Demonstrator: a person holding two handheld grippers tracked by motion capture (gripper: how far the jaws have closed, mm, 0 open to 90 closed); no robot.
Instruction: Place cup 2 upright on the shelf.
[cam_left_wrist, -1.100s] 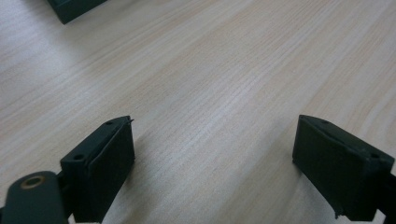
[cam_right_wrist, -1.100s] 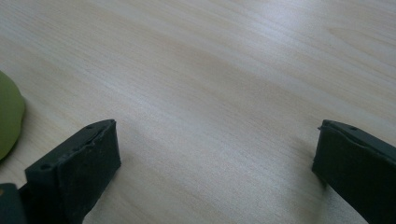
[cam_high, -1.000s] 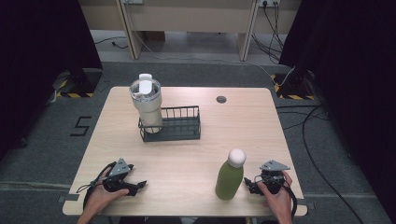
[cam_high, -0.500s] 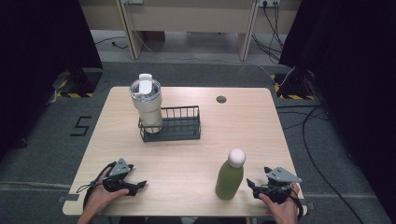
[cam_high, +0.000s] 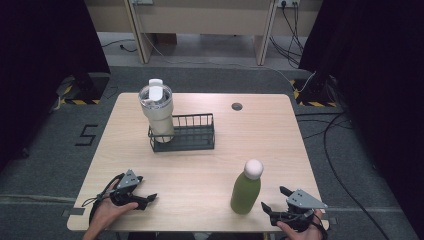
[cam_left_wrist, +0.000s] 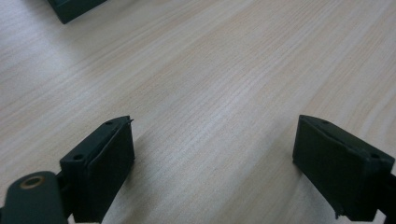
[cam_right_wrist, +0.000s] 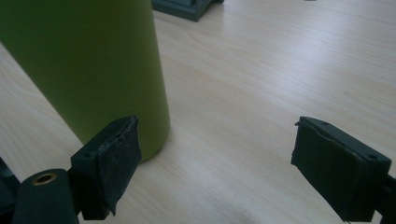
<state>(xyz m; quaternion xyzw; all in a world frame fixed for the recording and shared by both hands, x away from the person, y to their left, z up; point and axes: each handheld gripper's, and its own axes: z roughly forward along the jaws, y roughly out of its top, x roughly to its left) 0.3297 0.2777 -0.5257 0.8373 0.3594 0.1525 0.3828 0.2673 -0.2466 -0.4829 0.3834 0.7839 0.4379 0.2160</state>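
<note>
Black wire basket (cam_high: 182, 134): a lidded tumbler (cam_high: 157, 110) is held at its left end. Green bottle (cam_high: 246, 187) stands well apart, beside the released right gripper (cam_high: 274, 202), whose jaws have just been closing. Left gripper (cam_high: 145, 199): released.

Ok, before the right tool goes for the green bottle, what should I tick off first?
1. Green bottle upright on the table: ok.
2. Bottle between the jaws of the right tool: not ok. It stands beside one jaw, and the jaws have just been closing with nothing between them.
3. Jaws wide enough for the bottle: cannot tell.
4. Left tool open and away from the bottle: ok.
5. Free room in the wire basket beside the tumbler: ok.
</note>
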